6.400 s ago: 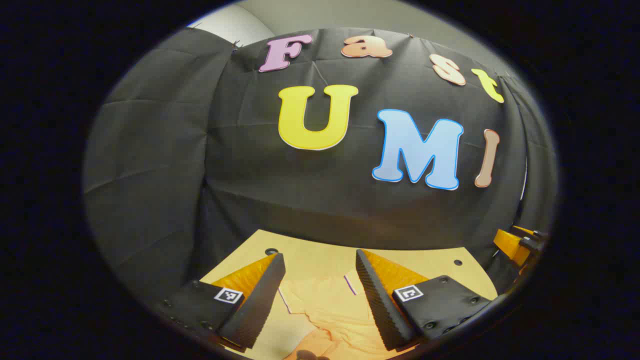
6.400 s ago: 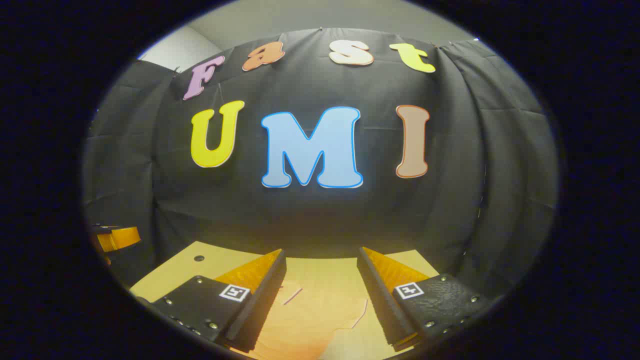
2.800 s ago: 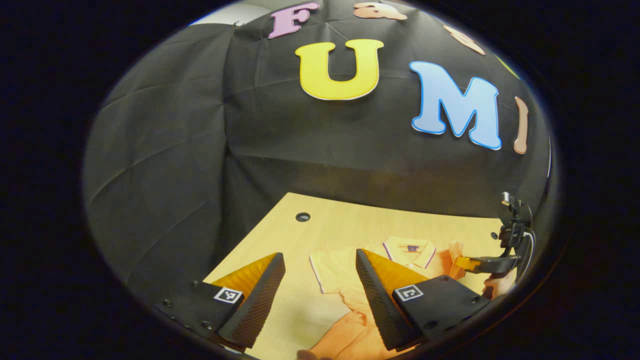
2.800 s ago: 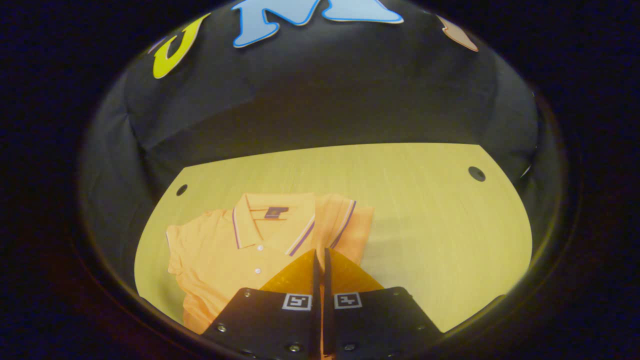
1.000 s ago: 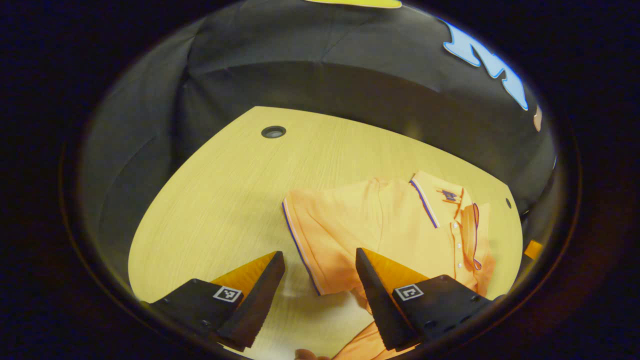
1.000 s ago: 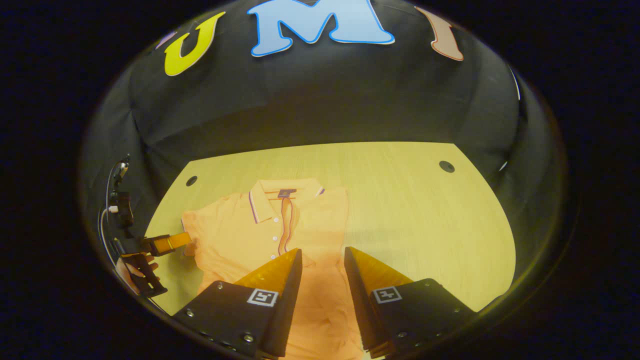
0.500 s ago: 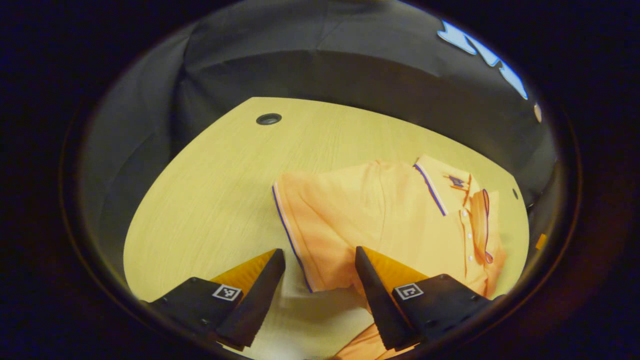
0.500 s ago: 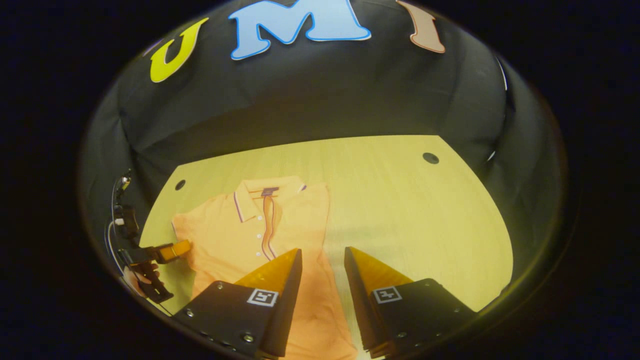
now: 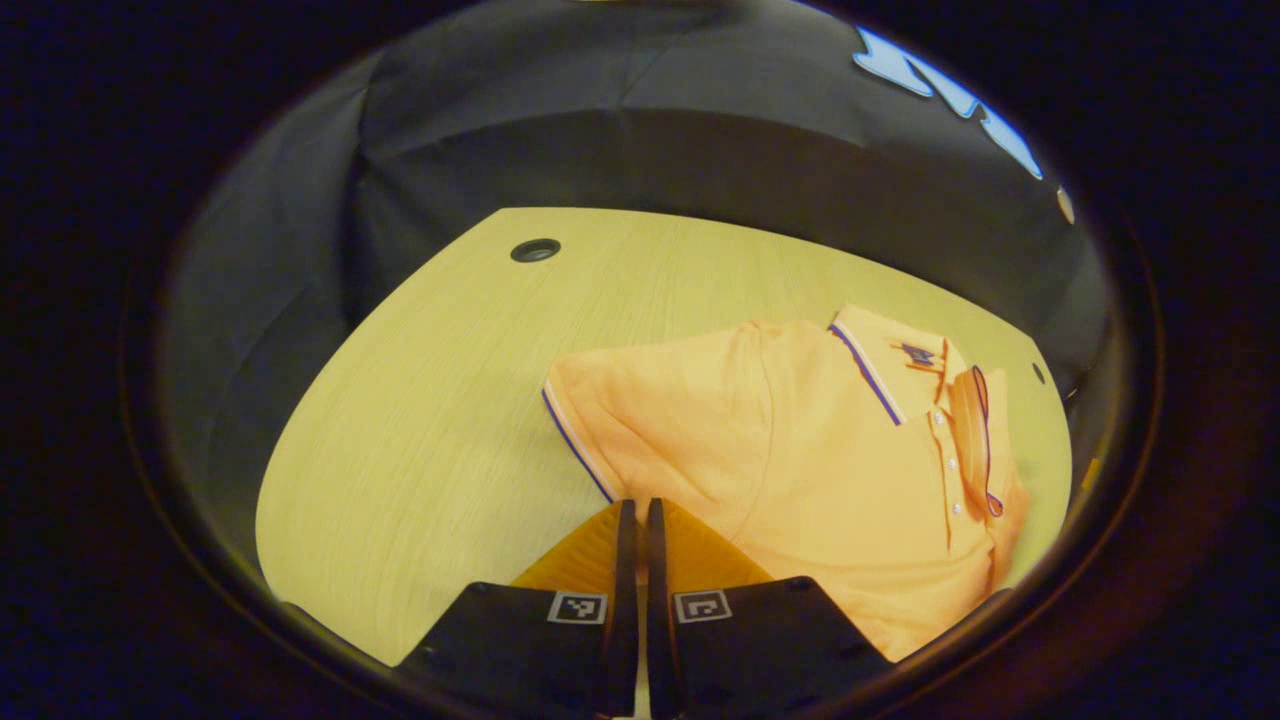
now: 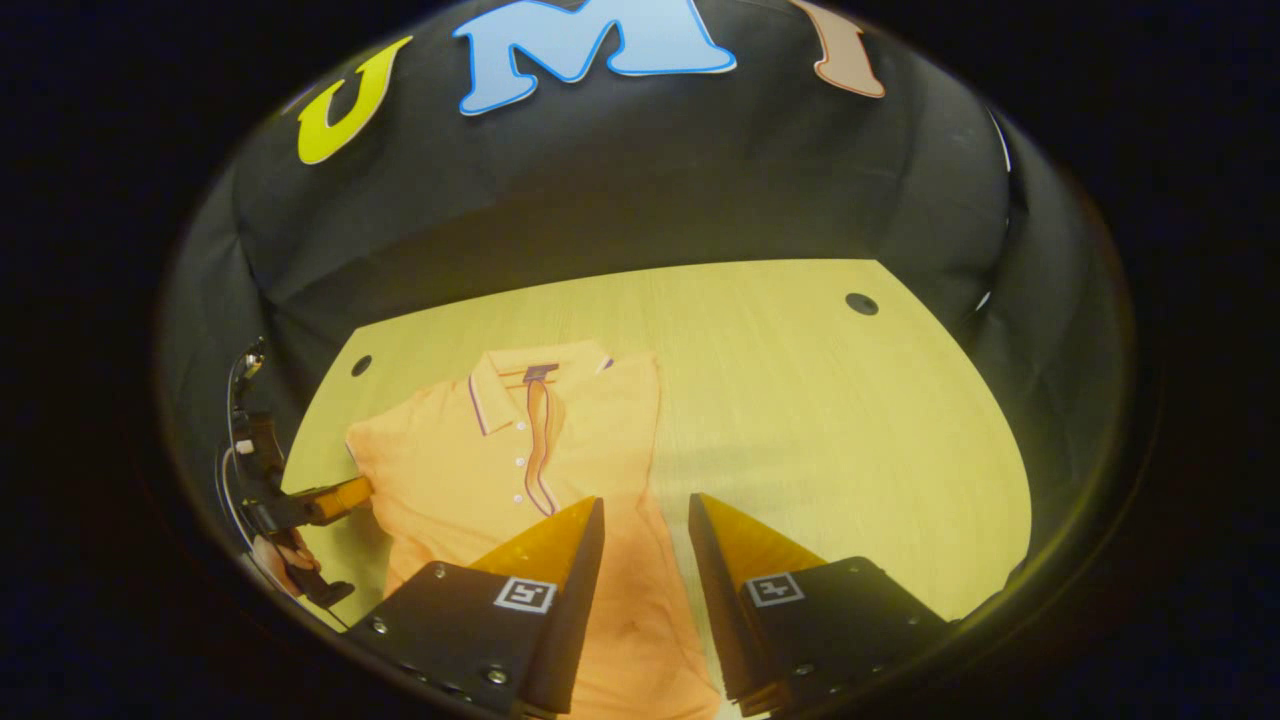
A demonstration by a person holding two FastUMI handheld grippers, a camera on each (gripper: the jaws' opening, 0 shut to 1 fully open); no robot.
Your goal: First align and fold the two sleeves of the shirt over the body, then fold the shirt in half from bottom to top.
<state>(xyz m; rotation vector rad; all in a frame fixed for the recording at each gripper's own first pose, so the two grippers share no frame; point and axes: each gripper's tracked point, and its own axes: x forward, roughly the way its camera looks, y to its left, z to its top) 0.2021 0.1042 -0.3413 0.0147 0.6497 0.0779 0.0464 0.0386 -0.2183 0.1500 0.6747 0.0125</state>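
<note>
Left gripper view: the left gripper (image 9: 634, 505) stands with its two fingers drawn together, a thin slit between them, their tips at the lower corner of the shirt's left sleeve (image 9: 640, 420); whether cloth is pinched between them cannot be told here. This sleeve lies spread flat on the wooden table (image 9: 430, 400), its cuff edged with a white and purple stripe. A round cable hole (image 9: 535, 250) sits in the table's far left corner.

Right gripper view: the right gripper (image 10: 645, 505) has its fingers parted with a clear gap and nothing between them; it hangs over the lower body of the orange polo shirt (image 10: 520, 450). Farther off at the left edge the left gripper (image 10: 355, 492) shows again, in a hand (image 10: 275, 555), its tip touching the cuff of the left sleeve (image 10: 385, 445). This view also takes in the bare right half of the table (image 10: 830, 430) and a second hole (image 10: 861, 303) at its far right.

The shirt (image 9: 850, 470) lies face up on the left part of the table, collar toward the far wall. The collar (image 10: 540, 375) carries striped trim, and small white buttons run down the placket. The right sleeve (image 10: 535, 440) is folded over the chest, its striped cuff (image 9: 985, 440) running as a dark line down beside the buttons. The shirt's right edge is straight; its lower part is not folded up.
</note>
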